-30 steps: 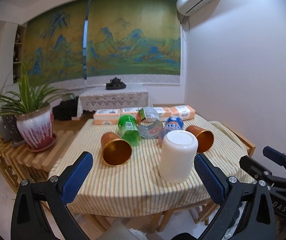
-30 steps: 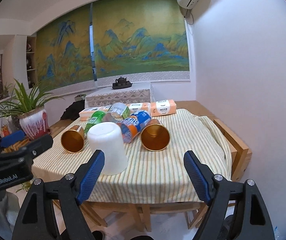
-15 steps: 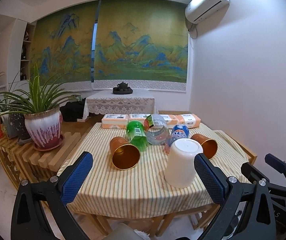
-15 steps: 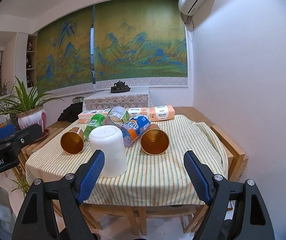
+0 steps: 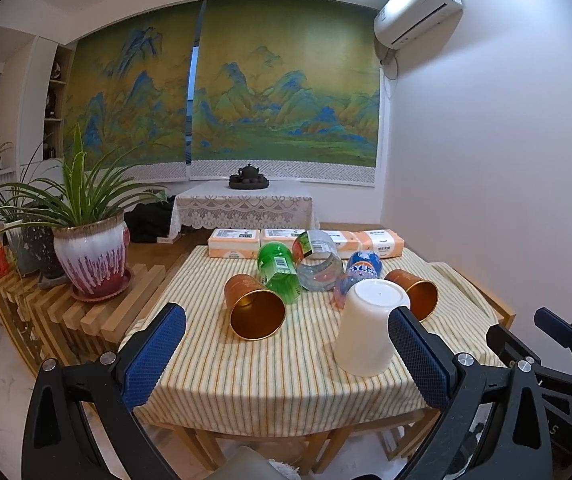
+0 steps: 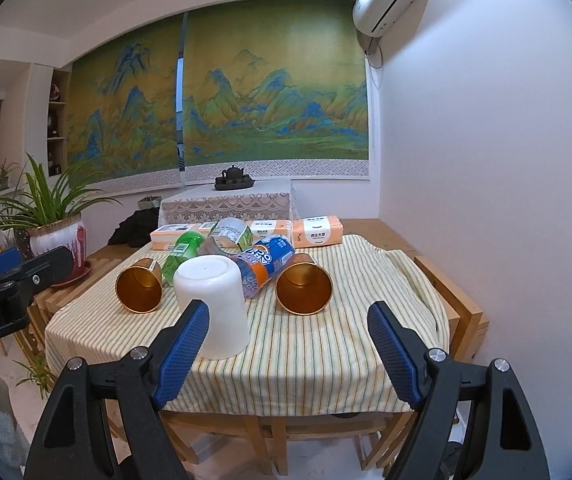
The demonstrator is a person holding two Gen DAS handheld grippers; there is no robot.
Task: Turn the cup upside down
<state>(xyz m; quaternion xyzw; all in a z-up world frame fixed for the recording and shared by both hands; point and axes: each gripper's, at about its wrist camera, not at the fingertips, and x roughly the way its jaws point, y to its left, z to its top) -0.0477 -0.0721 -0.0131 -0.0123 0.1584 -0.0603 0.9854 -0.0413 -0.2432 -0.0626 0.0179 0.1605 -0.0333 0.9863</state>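
A white cup (image 5: pixel 370 330) stands upside down, base up, on the striped tablecloth near the front edge; it also shows in the right wrist view (image 6: pixel 214 304). Two copper cups lie on their sides, one left (image 5: pixel 252 306) (image 6: pixel 140 288) and one right (image 5: pixel 416 292) (image 6: pixel 304 288) of it. My left gripper (image 5: pixel 286 360) is open and empty, held back from the table's front edge. My right gripper (image 6: pixel 288 354) is open and empty, also short of the table. Neither touches a cup.
Green (image 5: pixel 278 270), clear (image 5: pixel 318 262) and blue-orange (image 6: pixel 266 266) plastic bottles lie behind the cups. Tissue packs (image 5: pixel 232 242) line the table's far edge. A potted plant (image 5: pixel 90 256) stands on a slatted bench at left. A white wall (image 6: pixel 486 160) runs along the right.
Both grippers have drawn back and tilted up, so the table and cups sit lower and smaller in view. The white cup has stayed base up. Both grippers stay open.
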